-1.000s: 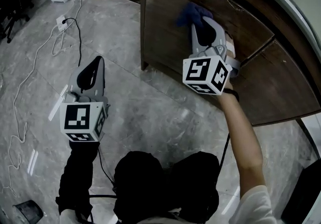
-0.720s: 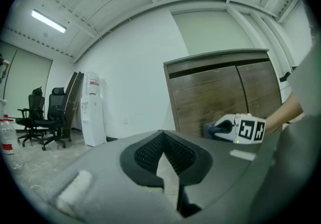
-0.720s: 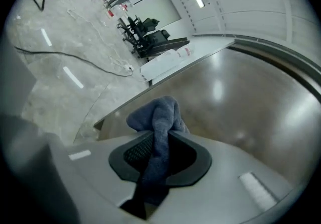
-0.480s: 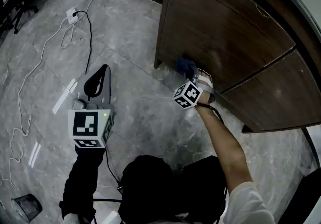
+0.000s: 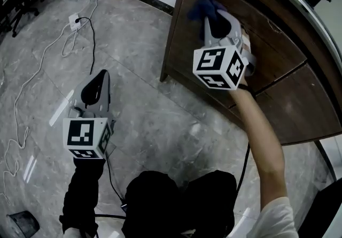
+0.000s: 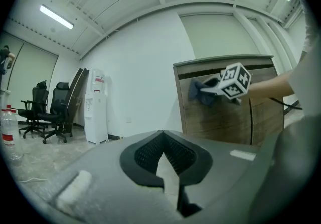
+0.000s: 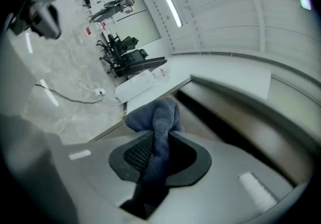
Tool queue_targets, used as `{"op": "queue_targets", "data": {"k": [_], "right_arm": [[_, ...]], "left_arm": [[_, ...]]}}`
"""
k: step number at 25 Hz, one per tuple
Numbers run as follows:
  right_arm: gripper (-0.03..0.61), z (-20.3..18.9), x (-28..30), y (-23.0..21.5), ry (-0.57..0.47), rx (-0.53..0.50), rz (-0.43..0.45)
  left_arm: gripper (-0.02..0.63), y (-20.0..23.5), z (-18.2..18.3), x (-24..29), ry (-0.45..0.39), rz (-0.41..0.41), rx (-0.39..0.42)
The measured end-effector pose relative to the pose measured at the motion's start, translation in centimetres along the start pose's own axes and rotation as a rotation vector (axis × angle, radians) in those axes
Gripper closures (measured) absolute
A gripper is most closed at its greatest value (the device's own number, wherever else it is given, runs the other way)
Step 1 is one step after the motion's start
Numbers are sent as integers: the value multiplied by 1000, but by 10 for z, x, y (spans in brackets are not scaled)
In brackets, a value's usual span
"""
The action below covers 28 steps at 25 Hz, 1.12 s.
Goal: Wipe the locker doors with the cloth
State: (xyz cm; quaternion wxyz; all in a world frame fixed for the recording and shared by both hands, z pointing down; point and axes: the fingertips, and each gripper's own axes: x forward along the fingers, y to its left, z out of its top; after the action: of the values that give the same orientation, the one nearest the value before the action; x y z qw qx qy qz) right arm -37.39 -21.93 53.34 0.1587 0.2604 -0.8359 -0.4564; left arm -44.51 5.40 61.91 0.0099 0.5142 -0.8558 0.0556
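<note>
Two grippers show in the head view, well apart. The right gripper (image 5: 211, 18) reaches up and forward to the brown locker (image 5: 278, 98). Its jaws are clamped on a blue-grey cloth (image 5: 206, 7). In the right gripper view, the right gripper (image 7: 155, 140) has the cloth (image 7: 158, 117) running as a thick fold between the two pads and bunching out past the tips. The bunched end lies against the left door (image 5: 184, 53), close to that door's top and near its outer edge. The left gripper view shows the same: the cloth (image 6: 199, 92) sits flat on the wood just ahead of the marker cube (image 6: 234, 81).

The left gripper (image 5: 99, 78) hangs low over the grey stone floor (image 5: 160, 119), away from the locker. In its own view, the left gripper (image 6: 163, 150) has its pads drawn together at the tips with nothing between them.

On the floor to the left lie a white cable (image 5: 32, 71) and a power strip (image 5: 75, 20). A white water dispenser (image 6: 96, 107) and black office chairs (image 6: 50, 112) stand by the far wall
</note>
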Motion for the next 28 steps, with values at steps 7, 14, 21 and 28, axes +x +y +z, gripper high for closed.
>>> {"op": "queue_targets", "data": {"k": [7, 14, 21, 28], "right_arm": [[506, 54, 26, -40, -12, -13, -91], [506, -14, 46, 104, 94, -91, 5], [506, -120, 48, 264, 291, -168, 239], [505, -186, 37, 343, 459, -183, 362]], "left_arm": [[612, 18, 3, -5, -1, 34, -6], [612, 33, -15, -15, 24, 52, -13], [612, 43, -38, -16, 59, 56, -17], [612, 43, -50, -13, 81, 42, 1]]}}
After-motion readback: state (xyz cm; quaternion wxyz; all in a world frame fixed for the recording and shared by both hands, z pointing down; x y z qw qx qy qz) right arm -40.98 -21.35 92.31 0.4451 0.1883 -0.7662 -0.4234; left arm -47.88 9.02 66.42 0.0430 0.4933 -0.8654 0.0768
